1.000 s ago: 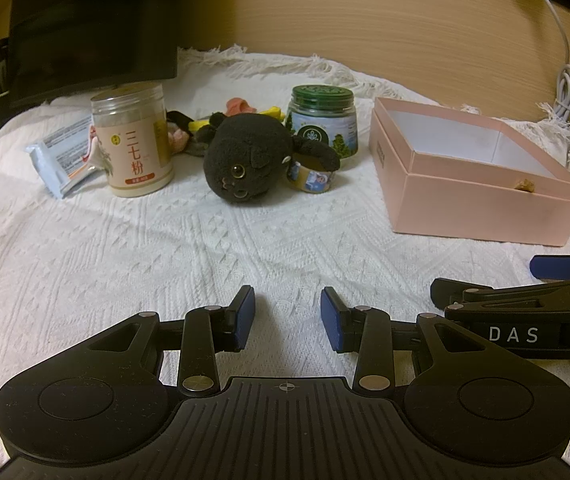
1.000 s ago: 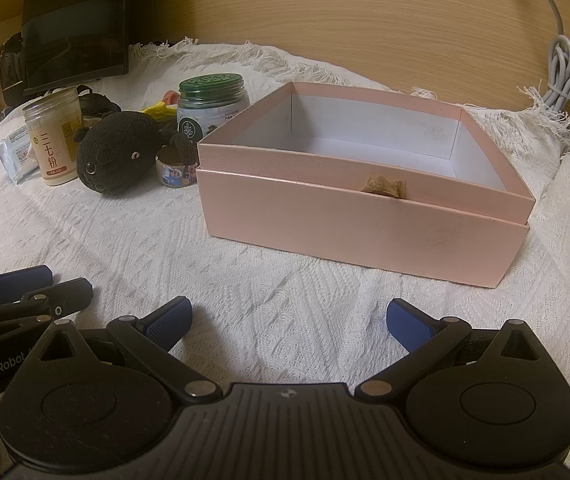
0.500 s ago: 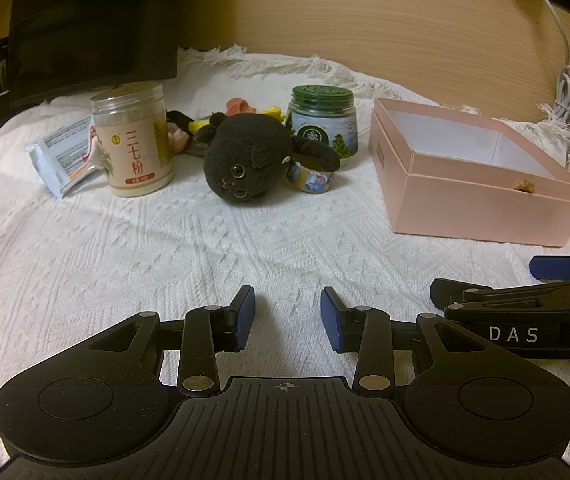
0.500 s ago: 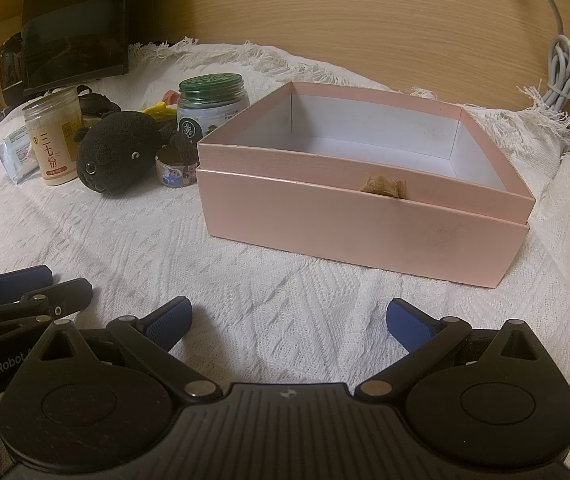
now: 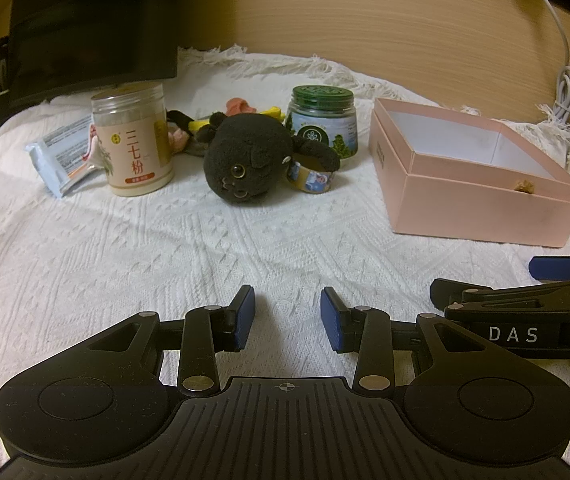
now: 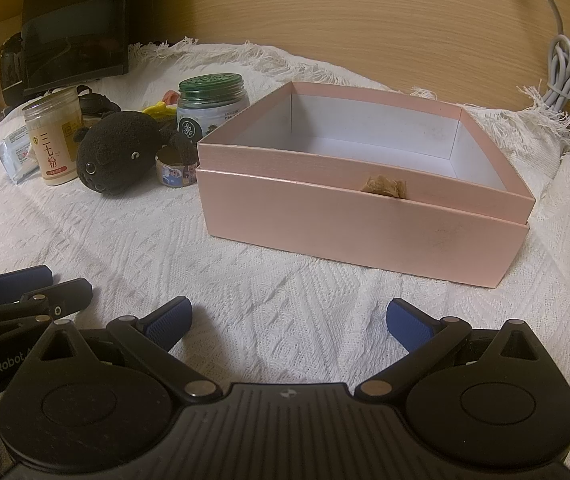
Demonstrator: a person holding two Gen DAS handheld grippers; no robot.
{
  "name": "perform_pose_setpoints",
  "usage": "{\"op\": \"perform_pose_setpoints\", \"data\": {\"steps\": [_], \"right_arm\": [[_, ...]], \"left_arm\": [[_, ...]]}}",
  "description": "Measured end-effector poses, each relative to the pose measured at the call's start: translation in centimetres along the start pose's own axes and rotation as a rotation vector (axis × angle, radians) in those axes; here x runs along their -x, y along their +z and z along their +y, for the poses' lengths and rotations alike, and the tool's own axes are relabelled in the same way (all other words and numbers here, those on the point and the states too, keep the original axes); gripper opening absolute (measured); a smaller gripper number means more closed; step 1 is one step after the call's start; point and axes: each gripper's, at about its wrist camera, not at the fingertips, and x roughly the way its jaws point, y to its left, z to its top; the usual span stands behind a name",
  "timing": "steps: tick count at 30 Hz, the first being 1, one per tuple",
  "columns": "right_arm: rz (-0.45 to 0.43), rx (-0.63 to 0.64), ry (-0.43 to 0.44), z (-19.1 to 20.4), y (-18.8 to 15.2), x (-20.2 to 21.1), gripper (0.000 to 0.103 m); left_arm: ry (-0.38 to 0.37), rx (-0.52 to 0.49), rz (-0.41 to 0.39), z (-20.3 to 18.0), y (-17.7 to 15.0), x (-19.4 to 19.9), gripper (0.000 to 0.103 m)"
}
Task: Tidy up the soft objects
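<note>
Both grippers sit low over the white cloth (image 5: 165, 264), side by side, nothing held.

L gripper (image 5: 287, 314): jaws part open, moderate gap, blue pads w/ bare cloth between. R gripper (image 6: 288, 322): jaws spread wide, also only cloth between. In the left view the R gripper shows at the right edge; in the right view the L gripper shows at the left edge, just beside.

Black plush (image 5: 245, 160) lies on the cloth well ahead of the L gripper, face toward the camera, one arm draped over a small tape roll (image 5: 311, 174) on its right. Same plush (image 6: 117, 156) in the right view, left of the box and apart from it. Behind the plush: a small heap of coloured bits (image 5: 241, 110) (yellow, pink, red), too small to ID.

Pink box (image 6: 361, 216) is open, white inside, straight ahead of the R gripper; a small tan thing (image 6: 383, 187) pokes over its near wall, can't tell what it is. From the left view the box (image 5: 481, 216) is off to the right.

Other stuff: beige jar (image 5: 133, 144) left of the plush, green-lid jar (image 5: 321, 120) behind the roll, flat packet (image 5: 61, 156) beside the beige jar, dark monitor (image 5: 89, 28) at back left, white cable (image 5: 565, 76) on the wood wall at right.
</note>
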Motion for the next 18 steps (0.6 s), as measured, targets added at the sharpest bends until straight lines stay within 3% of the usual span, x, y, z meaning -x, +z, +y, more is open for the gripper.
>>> {"op": "perform_pose_setpoints", "data": {"steps": [14, 18], "right_arm": [[0.008, -0.014, 0.016, -0.1, 0.2, 0.1, 0.103], [0.131, -0.005, 0.016, -0.3, 1.7, -0.1, 0.103]], "left_arm": [[-0.007, 0.008, 0.000, 0.3, 0.0, -0.1, 0.041], [-0.012, -0.003, 0.008, 0.1, 0.2, 0.1, 0.041]]}}
